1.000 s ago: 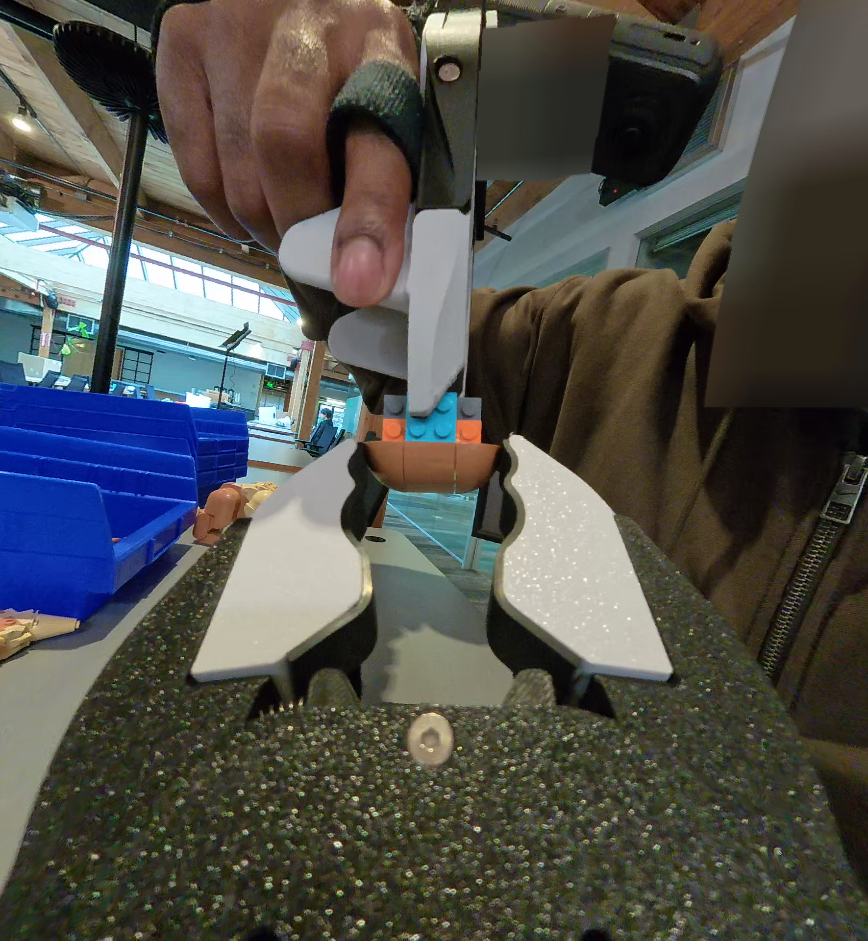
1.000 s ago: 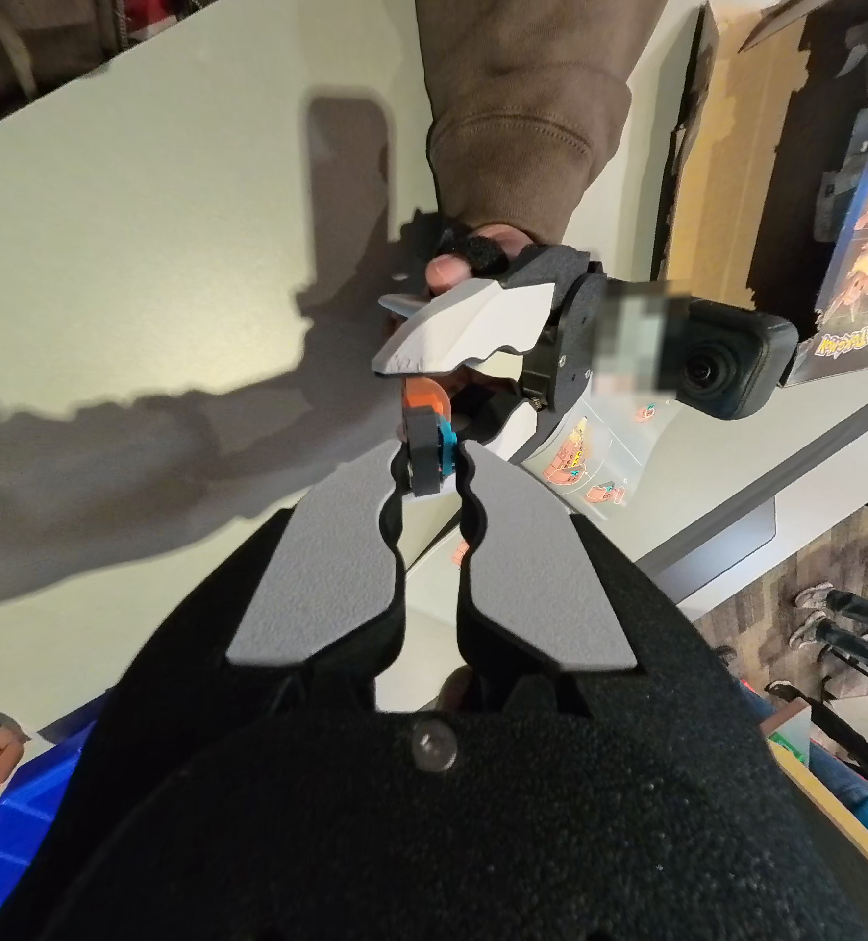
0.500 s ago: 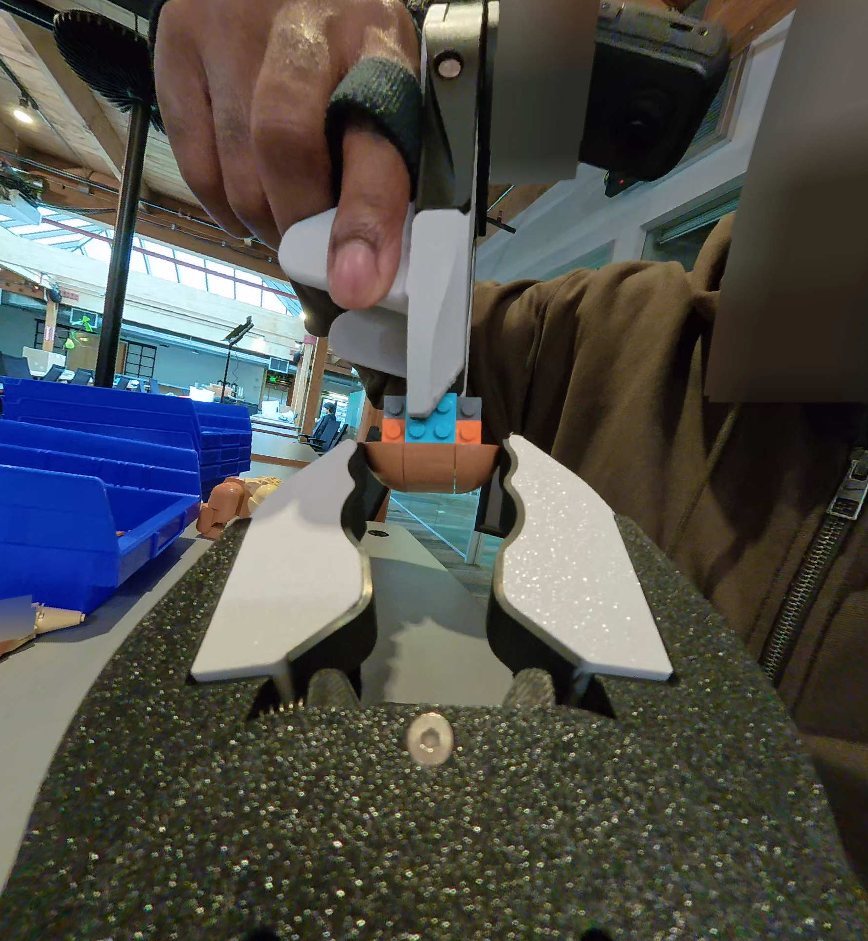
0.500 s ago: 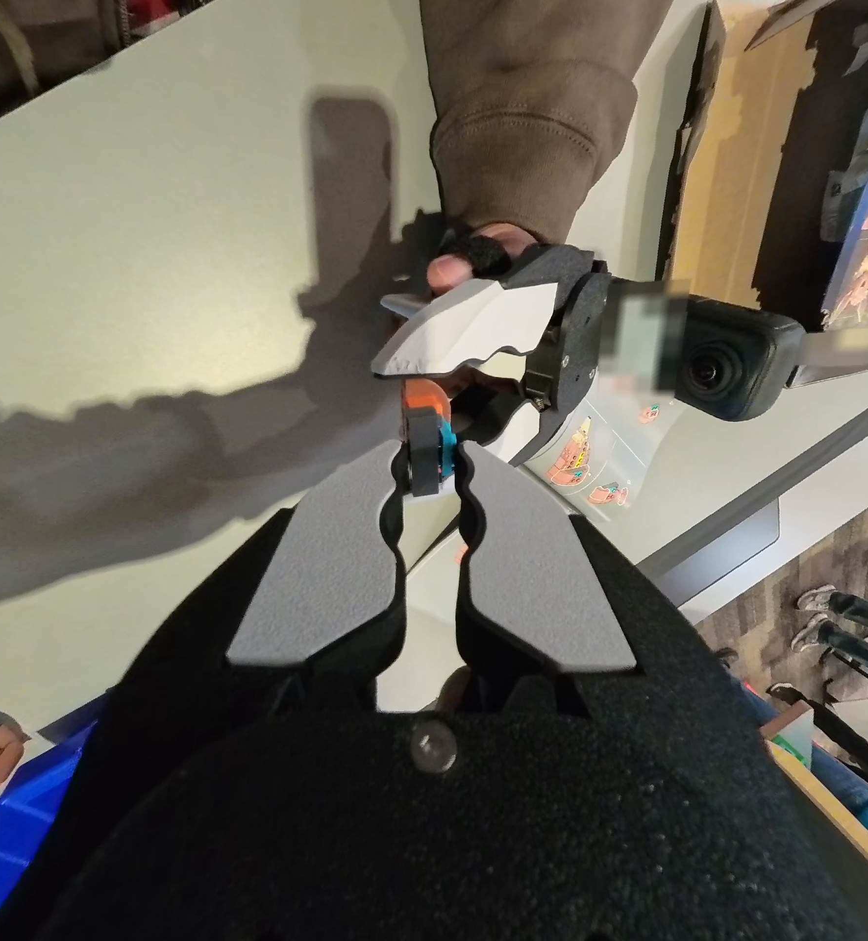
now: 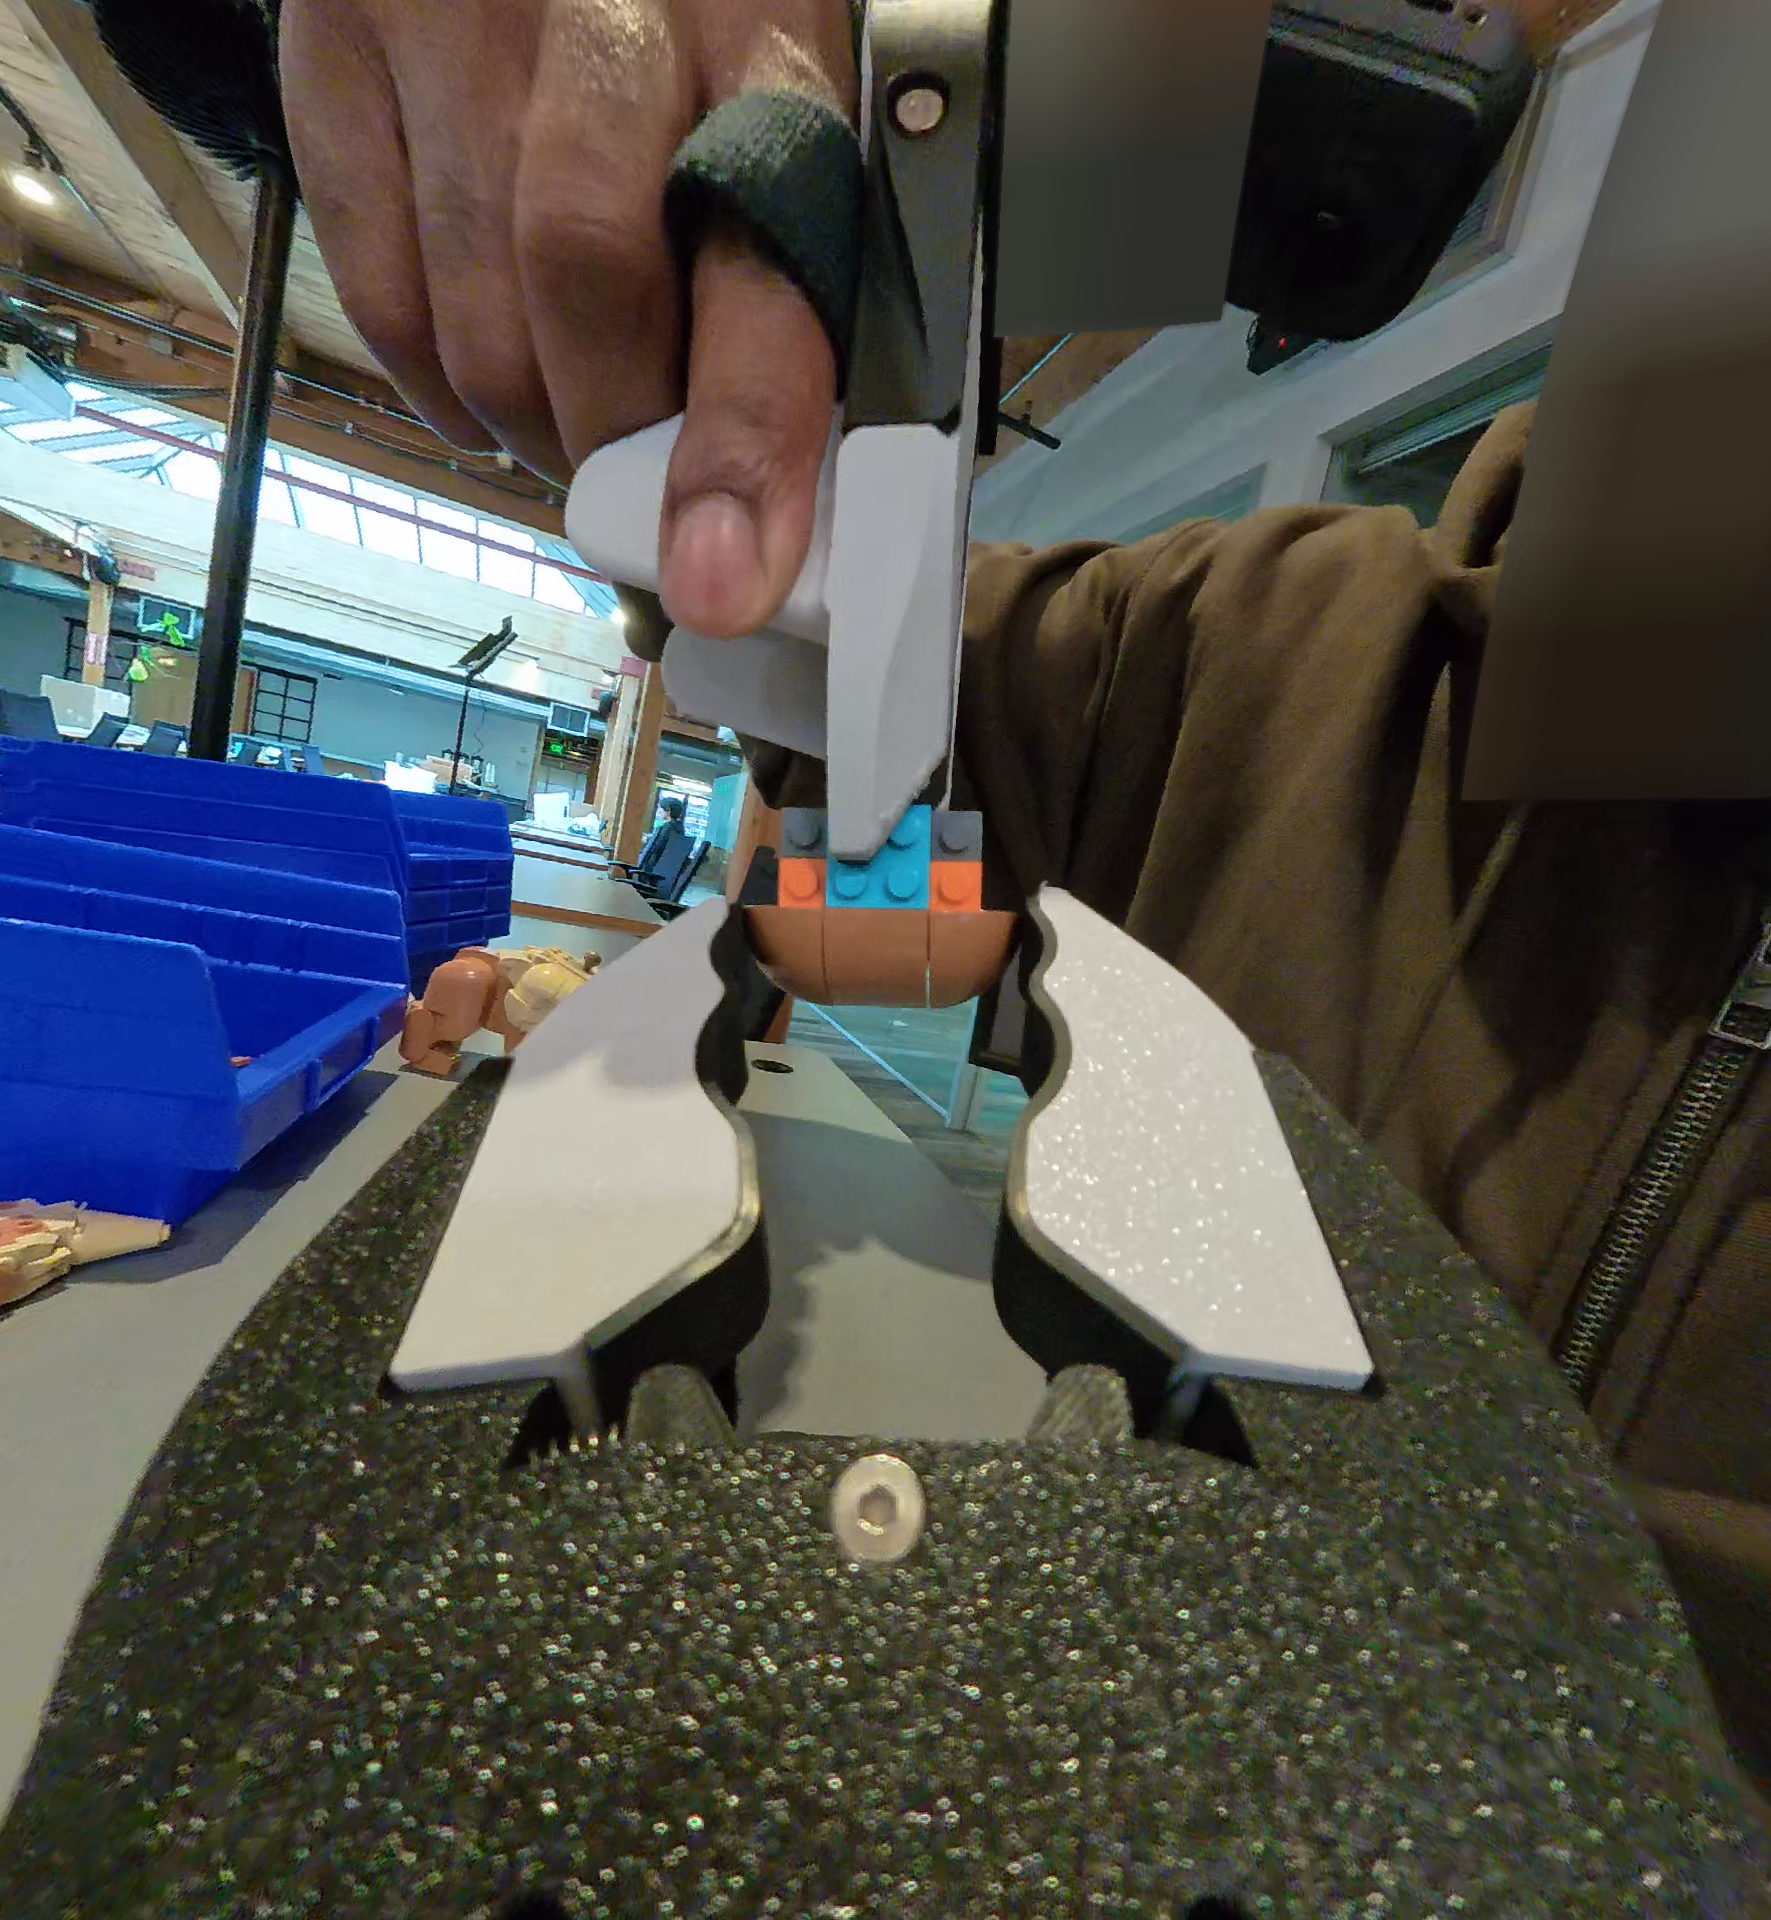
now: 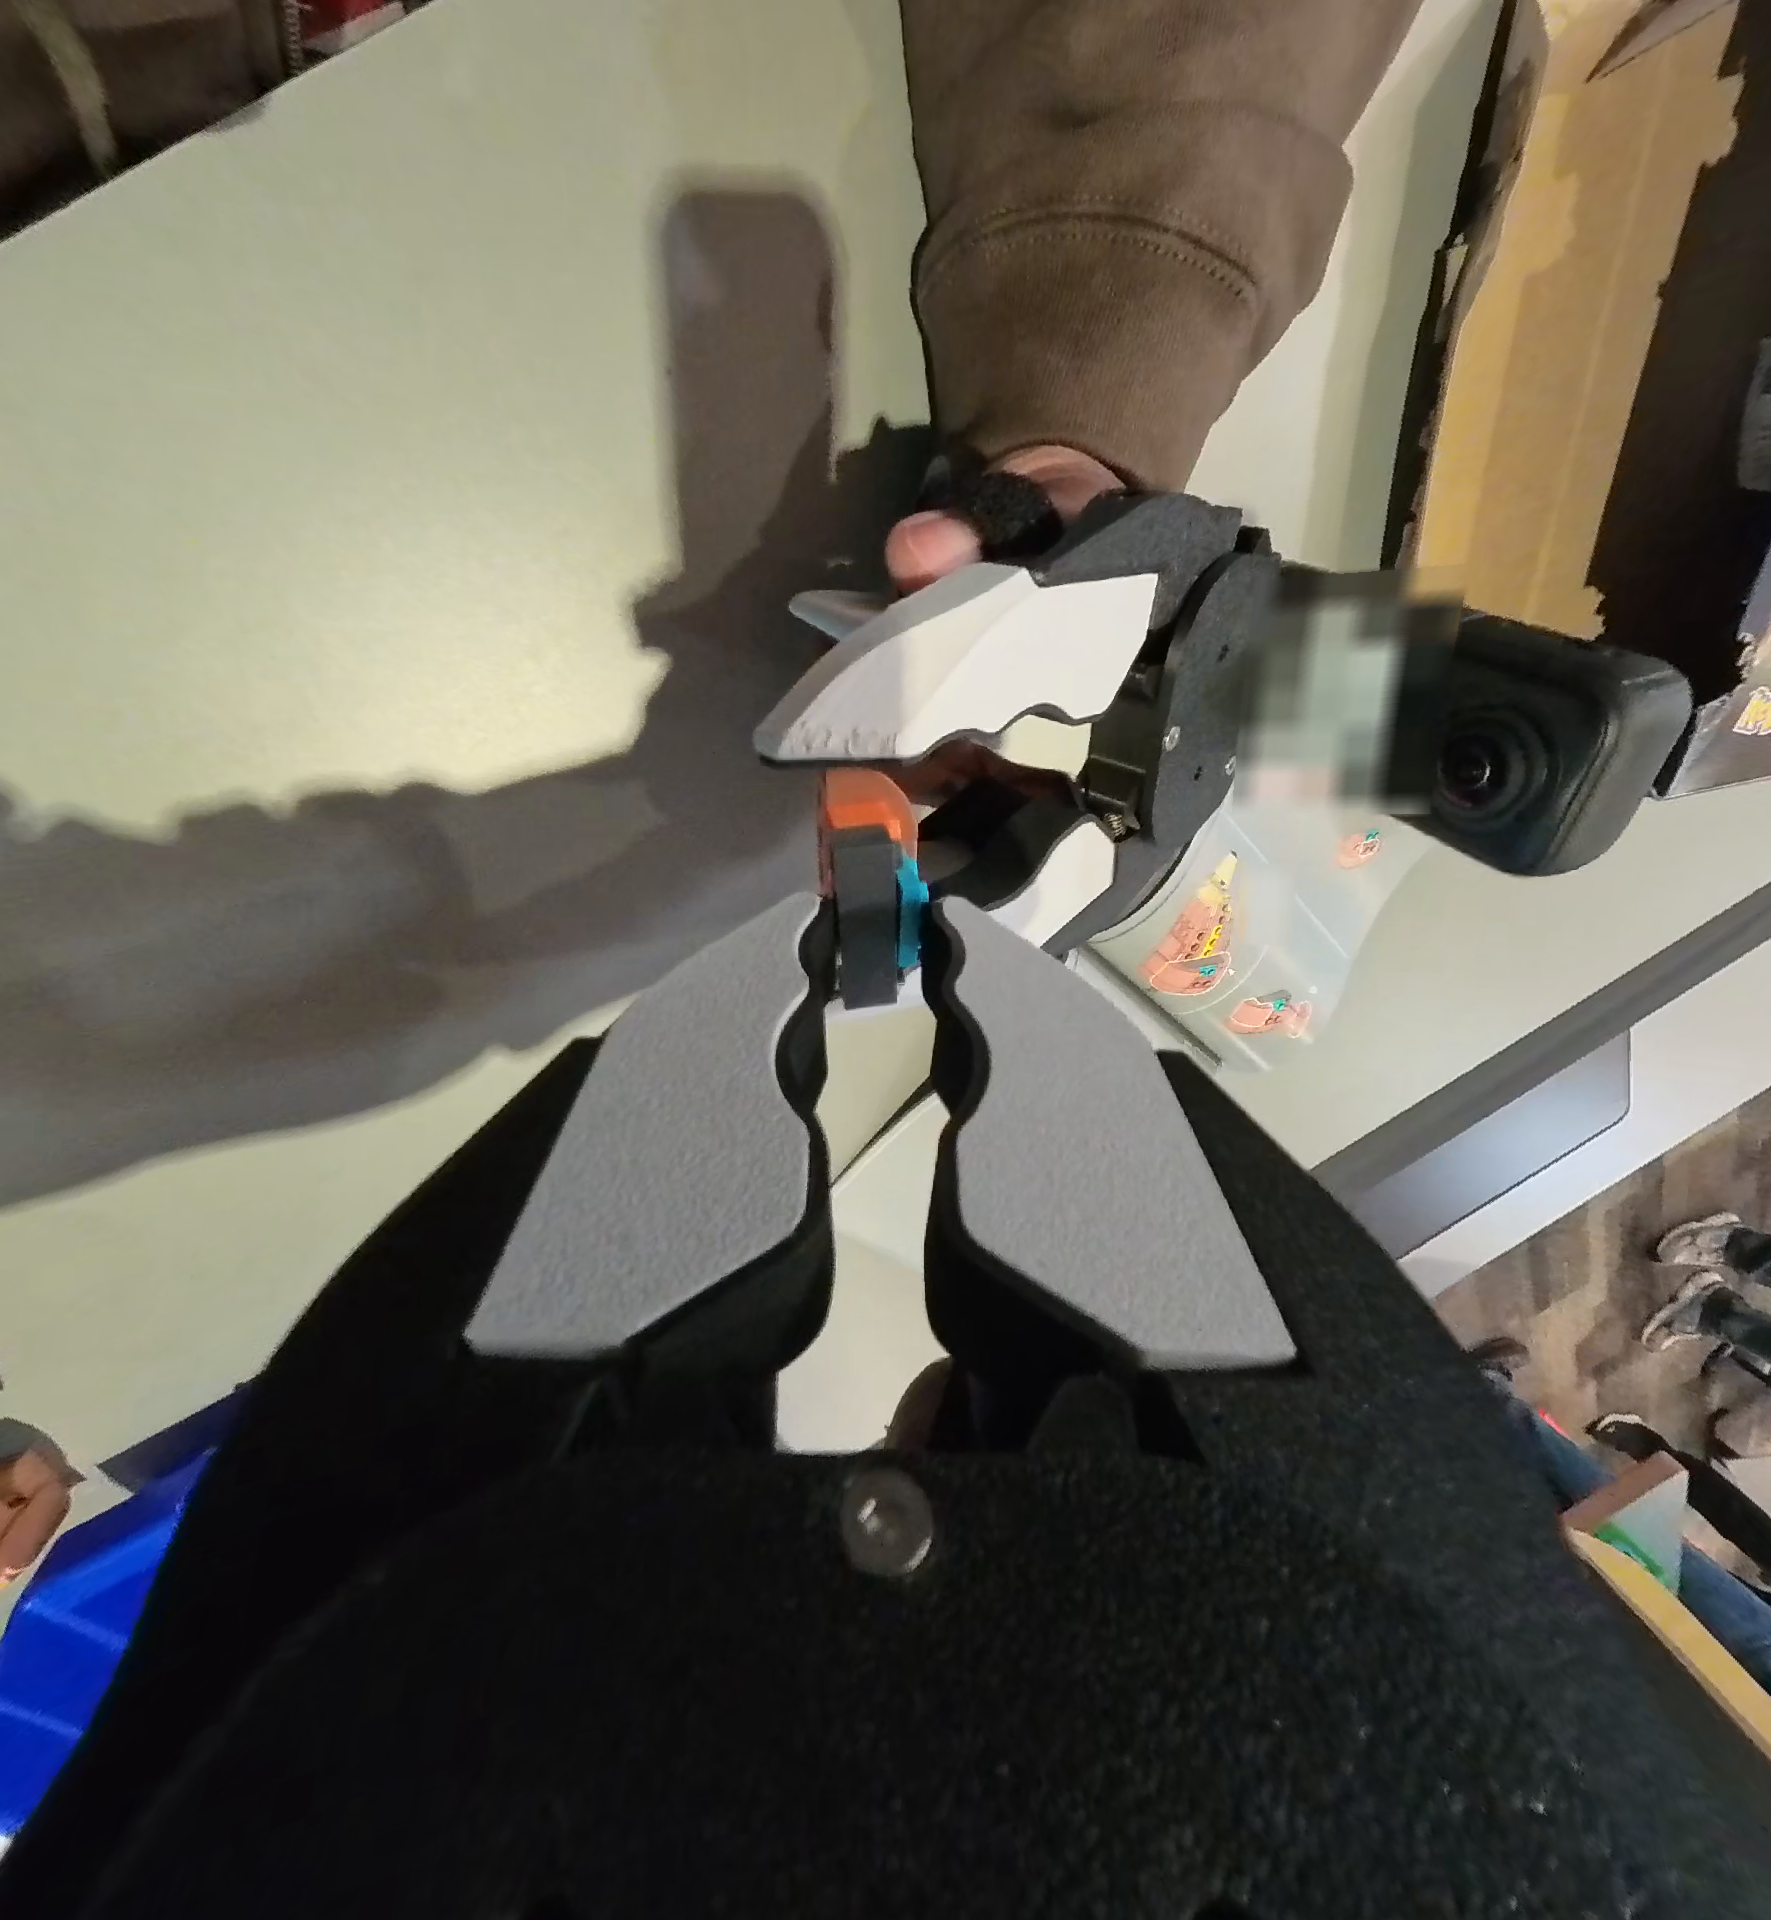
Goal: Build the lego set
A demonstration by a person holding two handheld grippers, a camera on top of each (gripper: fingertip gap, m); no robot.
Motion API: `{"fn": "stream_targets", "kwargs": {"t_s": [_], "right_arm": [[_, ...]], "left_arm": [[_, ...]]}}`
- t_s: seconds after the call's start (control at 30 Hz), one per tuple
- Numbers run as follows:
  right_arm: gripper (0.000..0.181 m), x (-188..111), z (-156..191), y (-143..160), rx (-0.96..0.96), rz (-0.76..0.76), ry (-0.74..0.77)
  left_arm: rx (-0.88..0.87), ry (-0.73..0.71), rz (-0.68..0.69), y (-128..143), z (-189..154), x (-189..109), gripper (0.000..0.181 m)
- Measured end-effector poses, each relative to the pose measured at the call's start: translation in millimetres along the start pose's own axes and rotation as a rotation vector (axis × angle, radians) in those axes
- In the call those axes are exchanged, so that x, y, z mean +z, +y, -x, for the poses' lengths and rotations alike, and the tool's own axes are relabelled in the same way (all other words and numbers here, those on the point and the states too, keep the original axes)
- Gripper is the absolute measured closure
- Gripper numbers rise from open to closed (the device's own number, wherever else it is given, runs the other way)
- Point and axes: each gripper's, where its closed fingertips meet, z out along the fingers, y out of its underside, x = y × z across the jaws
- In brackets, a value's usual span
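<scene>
While a grey surface [image 5: 50, 1455] carried two blue bins [image 5: 133, 1029] at left, both tongs, left [image 5: 876, 940] and right [image 6: 876, 935], clamped one lego build [image 5: 876, 935].

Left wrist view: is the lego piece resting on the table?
No, the lego piece is held off the table, between the left gripper's fingers.

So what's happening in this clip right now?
A person is building a small lego assembly in mid-air with two handheld grippers. The left gripper clamps its rounded brown base from both sides. The right gripper comes in from above, closed on the dark grey and blue pieces at the top. Blue bins and a finished brown lego figure sit on the grey table.
</scene>
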Motion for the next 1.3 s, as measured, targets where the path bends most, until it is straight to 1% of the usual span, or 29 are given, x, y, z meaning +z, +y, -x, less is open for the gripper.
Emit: {"fn": "stream_targets", "kwargs": {"t_s": [0.33, 0.43, 0.53, 0.6, 0.73, 0.8, 0.87, 0.9, 1.17, 1.3], "right_arm": [[0.166, 2.4, -2.6, 7.9, 0.015, 0.045, 0.015], [0.166, 2.6, -2.4, 7.8, 0.021, 0.038, 0.023], [0.165, 0.4, -9.3, 10.8, 0.017, 0.052, 0.082], [0.165, -0.5, -10.9, 10.4, 0.017, 0.049, 0.094], [0.156, -0.2, -11.0, 9.0, 0.01, 0.042, 0.097], [0.155, -0.6, -11.2, 7.6, 0.01, 0.032, 0.1], [0.158, -1.2, -13.1, 7.6, 0.006, 0.031, 0.114], [0.165, -1.1, -13.4, 7.4, 0.007, 0.027, 0.115], [0.166, 1.4, -7.4, 6.6, 0.025, 0.003, 0.068], [0.166, 2.3, -8.7, 9.9, 0.039, 0.012, 0.076]], "left_arm": [[-0.01, -0.042, -0.004, -0.5, 7.9, -2.7, 0.131], [-0.003, -0.045, 0.001, 0.4, 7.9, -2.2, 0.13], [-0.012, -0.062, -0.034, -6.4, 11.7, -5.9, 0.131], [-0.006, -0.063, -0.043, -8.7, 11.5, -6.5, 0.131], [-0.006, -0.064, -0.051, -10.3, 11.7, -7.1, 0.131], [-0.007, -0.068, -0.053, -11.0, 12.3, -7.7, 0.131], [-0.007, -0.069, -0.052, -10.8, 12.5, -7.7, 0.131], [-0.006, -0.071, -0.047, -10.2, 12.8, -7.6, 0.13], [0.0, -0.067, -0.015, -4.3, 11.7, -5.0, 0.131], [-0.011, -0.081, -0.02, -4.5, 14.7, -6.4, 0.131]]}}
